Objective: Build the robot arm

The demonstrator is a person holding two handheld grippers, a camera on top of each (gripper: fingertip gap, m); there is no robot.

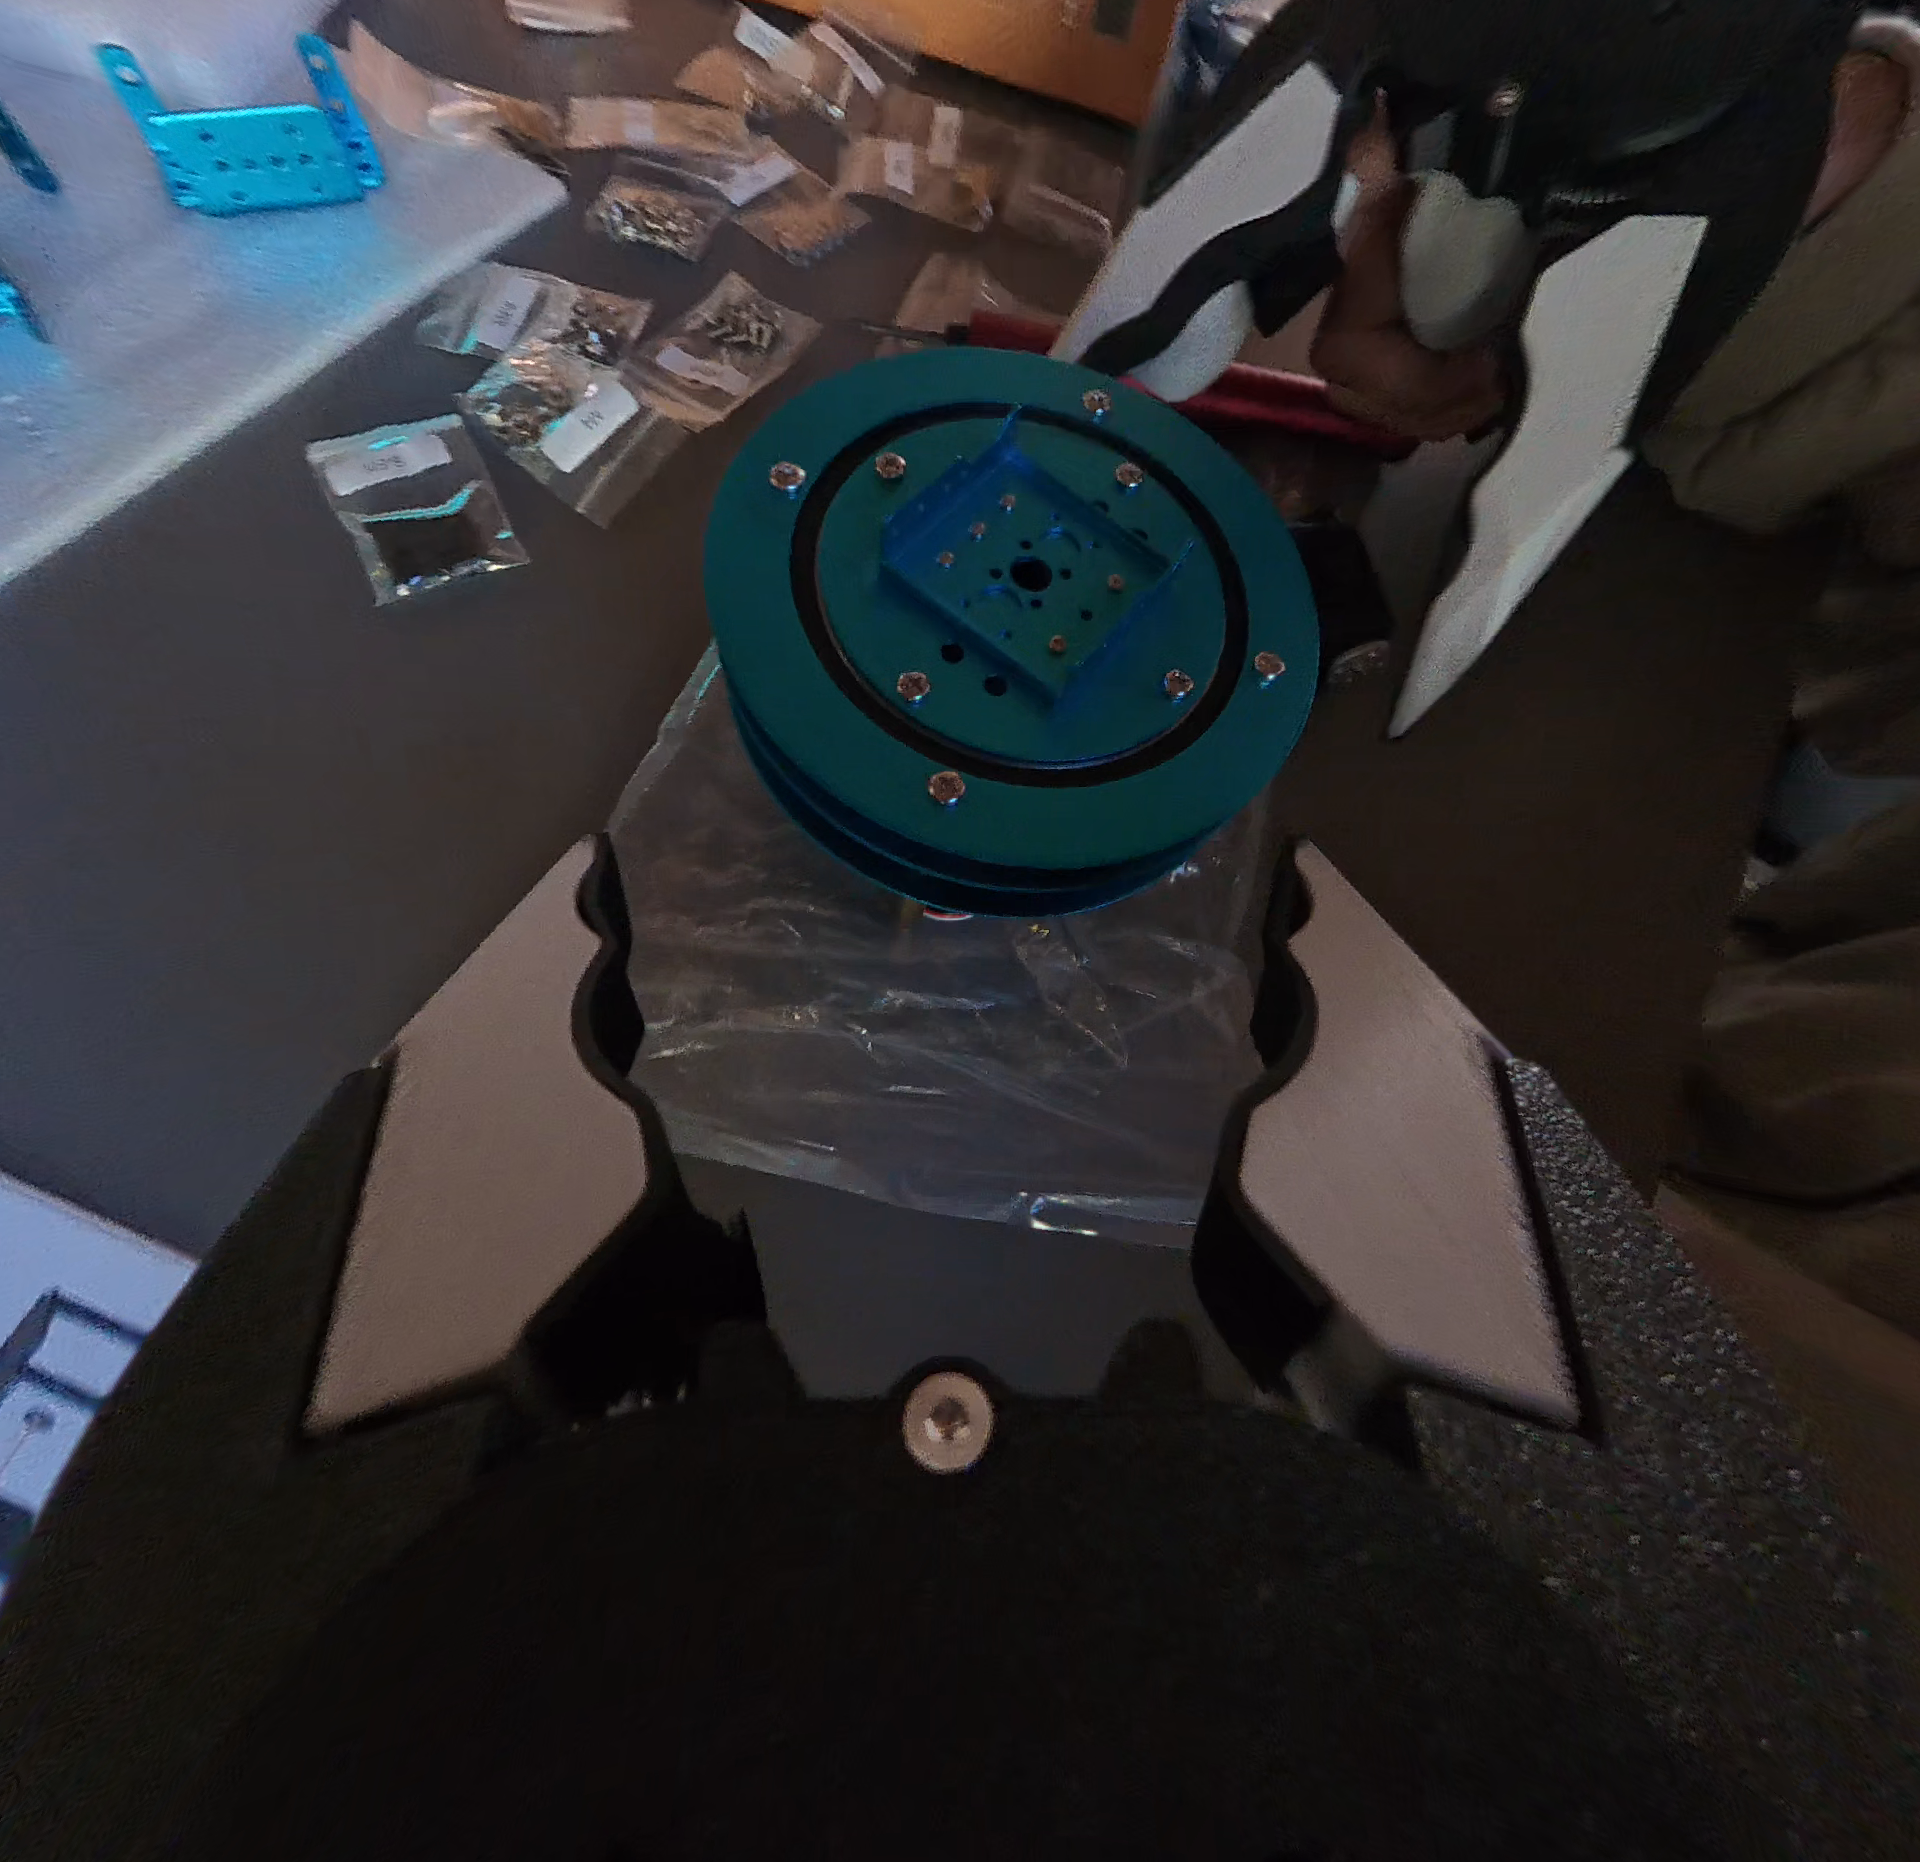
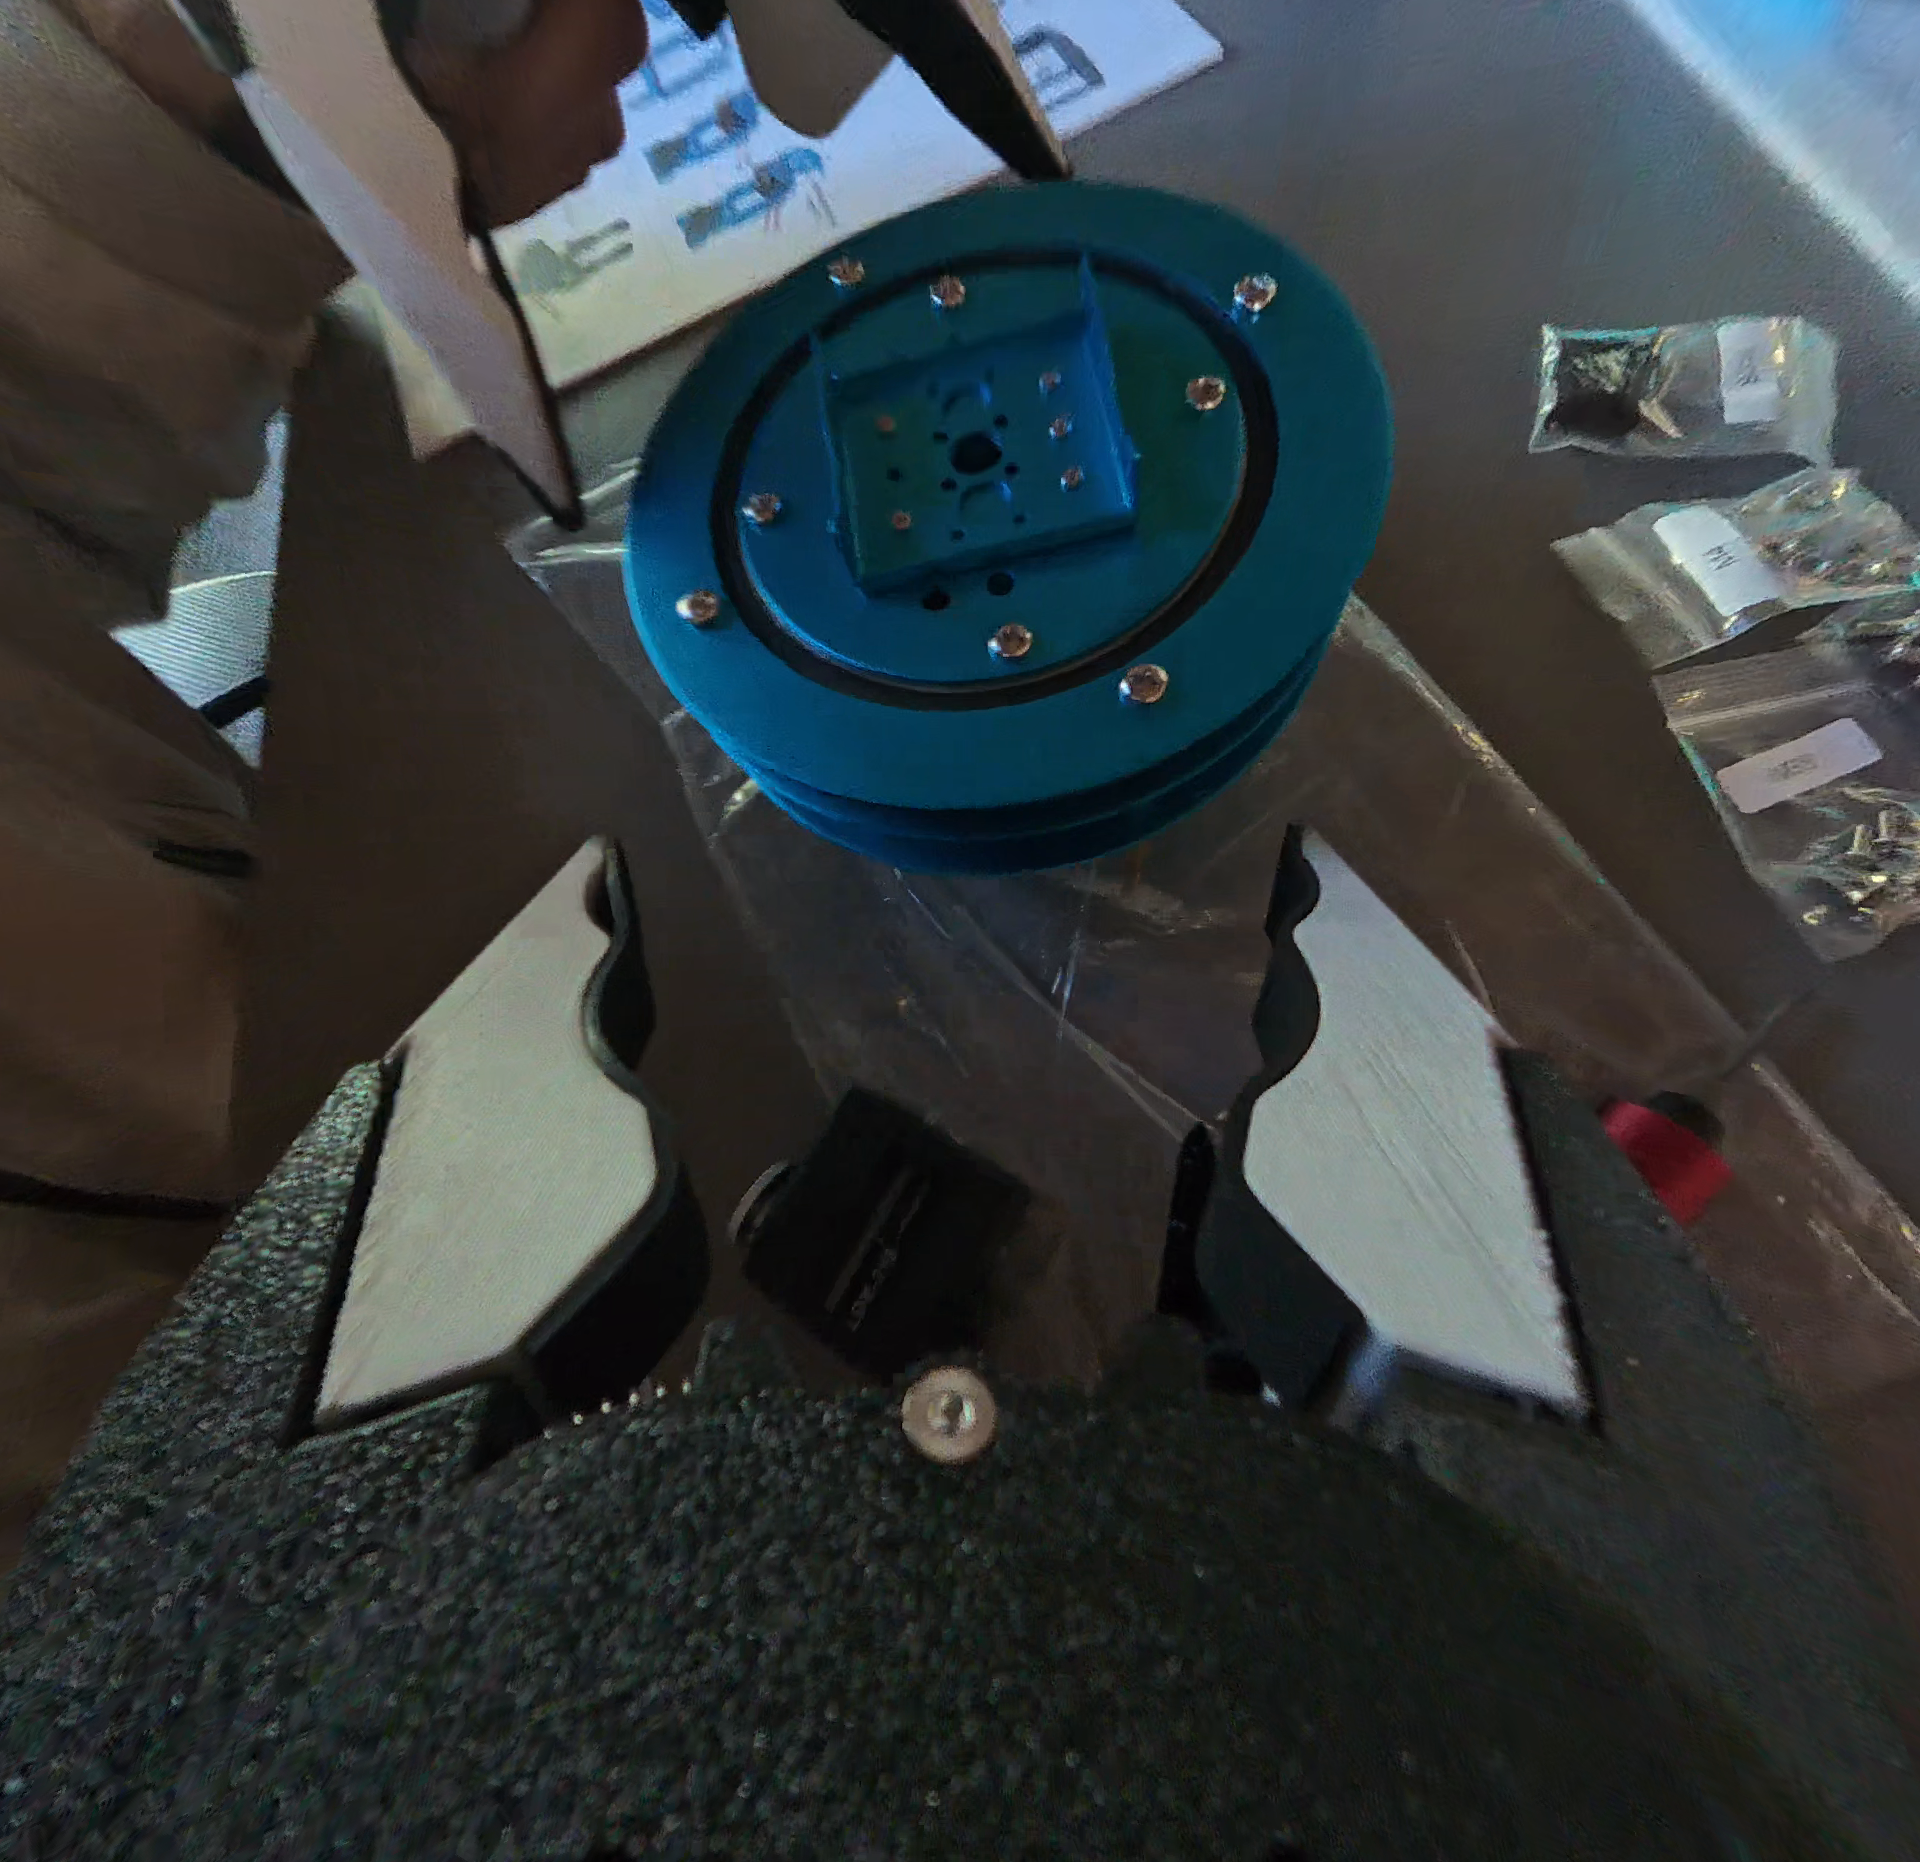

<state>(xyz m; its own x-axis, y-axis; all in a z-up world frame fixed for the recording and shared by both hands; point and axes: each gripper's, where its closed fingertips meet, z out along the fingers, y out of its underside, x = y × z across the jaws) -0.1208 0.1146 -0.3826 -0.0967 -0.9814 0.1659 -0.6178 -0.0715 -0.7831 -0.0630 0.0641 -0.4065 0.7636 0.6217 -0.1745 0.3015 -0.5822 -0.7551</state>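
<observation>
A round blue turntable disc [image 1: 852, 669] with a blue U-bracket [image 1: 1023, 576] screwed on its top lies on a clear plastic bag [image 1: 914, 1043] on the dark table. My left gripper [image 1: 948, 856] is open and empty, its tips just short of the disc. The right gripper's white fingers [image 1: 1538, 441] stand open on the disc's far right side. In the right wrist view the disc [image 2: 935, 732] and bracket [image 2: 977, 462] lie just ahead of my open, empty right gripper [image 2: 951, 846]. The left gripper's fingers [image 2: 468, 337] show beyond the disc. The bag [image 2: 1039, 981] lies between my fingers.
Several small bags of screws [image 1: 582, 358] [image 2: 1766, 586] lie on the table. A light blue bracket [image 1: 260, 155] sits on a white surface at far left. A cardboard box [image 1: 935, 4] stands behind. A red-handled tool [image 1: 1278, 399], a small black block [image 2: 883, 1230] and a printed sheet [image 2: 935, 98] lie nearby. From my right tips it is roughly 7 cm to the small black block [image 2: 883, 1230]; from my left, 15 cm.
</observation>
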